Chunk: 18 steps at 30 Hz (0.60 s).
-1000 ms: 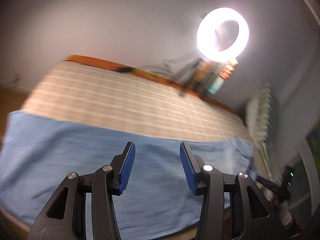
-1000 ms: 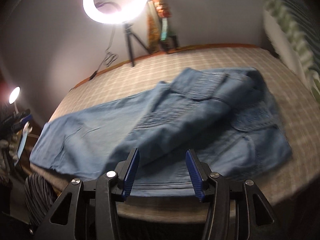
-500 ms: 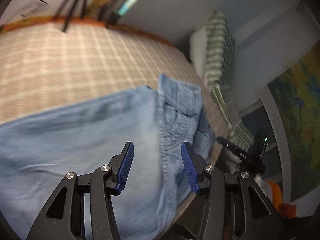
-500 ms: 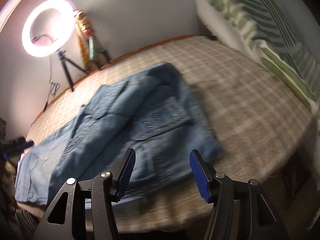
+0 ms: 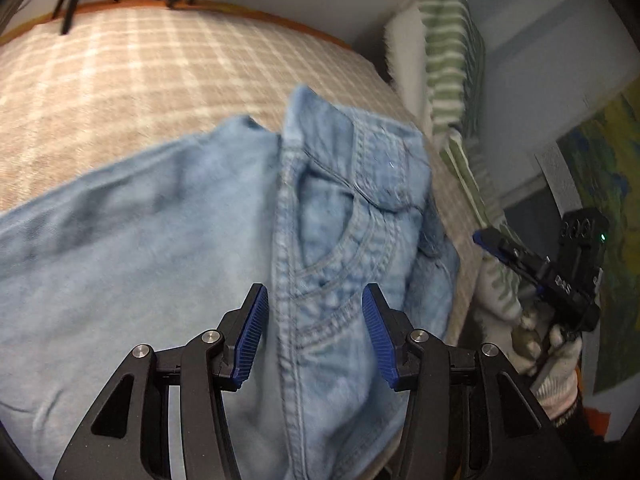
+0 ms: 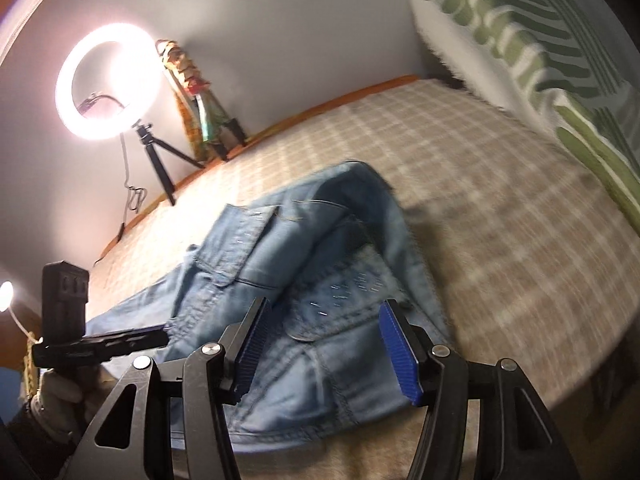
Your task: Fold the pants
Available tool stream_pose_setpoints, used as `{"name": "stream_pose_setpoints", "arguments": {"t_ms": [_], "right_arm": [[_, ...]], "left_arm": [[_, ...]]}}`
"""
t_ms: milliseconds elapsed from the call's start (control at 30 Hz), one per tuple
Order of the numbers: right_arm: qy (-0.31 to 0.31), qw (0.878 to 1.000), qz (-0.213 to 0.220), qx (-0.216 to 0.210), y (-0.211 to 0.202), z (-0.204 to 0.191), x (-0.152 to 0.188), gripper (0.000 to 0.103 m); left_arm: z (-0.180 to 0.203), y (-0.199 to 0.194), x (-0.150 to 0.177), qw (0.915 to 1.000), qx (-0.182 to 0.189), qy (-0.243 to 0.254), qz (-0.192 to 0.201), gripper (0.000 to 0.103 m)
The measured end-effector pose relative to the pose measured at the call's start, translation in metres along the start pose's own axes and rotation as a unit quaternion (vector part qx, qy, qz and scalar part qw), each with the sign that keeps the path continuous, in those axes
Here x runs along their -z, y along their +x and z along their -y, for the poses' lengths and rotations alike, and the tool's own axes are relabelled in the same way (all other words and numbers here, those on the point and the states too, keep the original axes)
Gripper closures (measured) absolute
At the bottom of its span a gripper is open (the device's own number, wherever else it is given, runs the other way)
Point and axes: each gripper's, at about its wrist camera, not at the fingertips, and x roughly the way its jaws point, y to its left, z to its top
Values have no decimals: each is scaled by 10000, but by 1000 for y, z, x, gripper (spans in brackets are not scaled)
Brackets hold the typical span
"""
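Left gripper (image 5: 312, 336): blue ribbed fingers (image 5: 250, 340) stand moderately apart with nothing pinched, hovering above the side seam and front pocket of the light-blue denim pants (image 5: 160, 248). Right gripper (image 6: 320, 344): fingers (image 6: 400, 356) set somewhat wider, having just been opening; empty, poised over the waistband corner near the bed's front edge. The pants lie on the beige checked bedspread (image 6: 500, 208), legs stretching toward the left gripper's side, the waist end rumpled and partly doubled over itself. Beyond: a green-and-white striped pillow (image 6: 540, 48) at the bed's end, a lit ring light on a tripod (image 6: 108, 80) by the wall.

Likely fault from here: because the waist is bunched in several layers, a closing gripper may catch only the top layer, or a stray pocket flap, so the fold would drag crooked. The cloth near the bed edge could also slip off if pulled outward.
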Motion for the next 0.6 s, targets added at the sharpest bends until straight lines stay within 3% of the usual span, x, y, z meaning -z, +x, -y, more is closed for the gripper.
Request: {"name": "stream_pose_setpoints", "arguments": {"t_ms": [233, 300, 367, 500, 600], "right_arm": [[-130, 9996, -162, -208, 19, -13, 1, 44], [-136, 9993, -202, -272, 21, -14, 1, 44], [-164, 9991, -224, -314, 22, -15, 0, 44], [-121, 9990, -198, -374, 20, -12, -8, 44], [51, 9983, -191, -555, 19, -9, -23, 43]], "left_arm": [[0, 19, -25, 9999, -95, 103, 78, 56], [0, 25, -28, 9999, -62, 78, 75, 61], [2, 25, -28, 9997, 176, 84, 141, 79], [21, 21, -27, 9977, 265, 495, 369, 90], [34, 20, -25, 9954, 481, 744, 374, 91]]}}
